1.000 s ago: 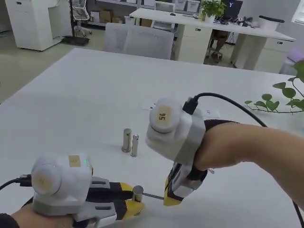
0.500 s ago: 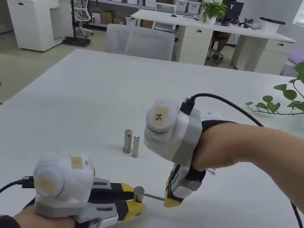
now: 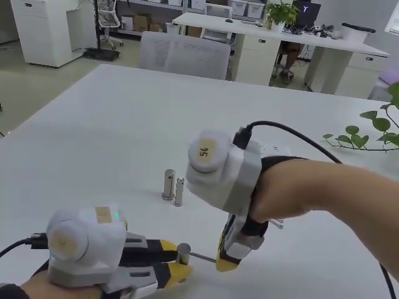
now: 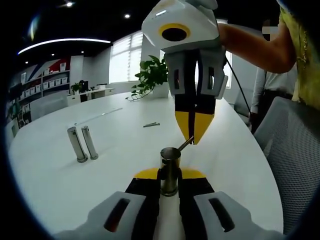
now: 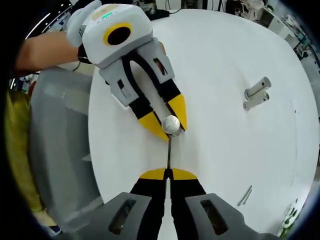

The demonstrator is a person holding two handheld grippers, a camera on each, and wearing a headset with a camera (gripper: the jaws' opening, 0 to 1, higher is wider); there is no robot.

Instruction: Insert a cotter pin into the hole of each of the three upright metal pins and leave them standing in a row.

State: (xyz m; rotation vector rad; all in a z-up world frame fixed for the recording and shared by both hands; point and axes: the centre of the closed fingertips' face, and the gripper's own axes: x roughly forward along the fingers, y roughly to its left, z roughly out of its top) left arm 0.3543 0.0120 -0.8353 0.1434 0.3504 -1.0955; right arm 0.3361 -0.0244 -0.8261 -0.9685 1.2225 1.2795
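A: Table first?
B: White table [image 3: 112,118], wide. Both tools work low over its near part.

A: The tools?
B: Left tool [image 4: 170,176]: jaws clamped on a metal pin [image 4: 170,167], gripping its lower half. The pin stands upright between the yellow tips, head clear above them. Right tool [image 5: 168,173] faces the left one, tip towards tip, near but apart. Its jaws are pressed together on the near end of a cotter pin [image 5: 169,150].

A: The remaining pins?
B: Two other metal pins [image 3: 168,184], upright, just beside each other. They stand ahead of the left tool and off to its left side, well apart from both tools. From the right tool they lie ahead and off to the right.

A: The cotter pin, where exactly?
B: It runs straight out from the right tool's tips towards the left tool. Its far end meets the clamped pin near the head. Through the hole or only against it: cannot tell.

A: Anything smaller?
B: Spare cotter pins [image 5: 245,196], thin, flat on the table, off to the right side of the right tool's jaws, apart from it.
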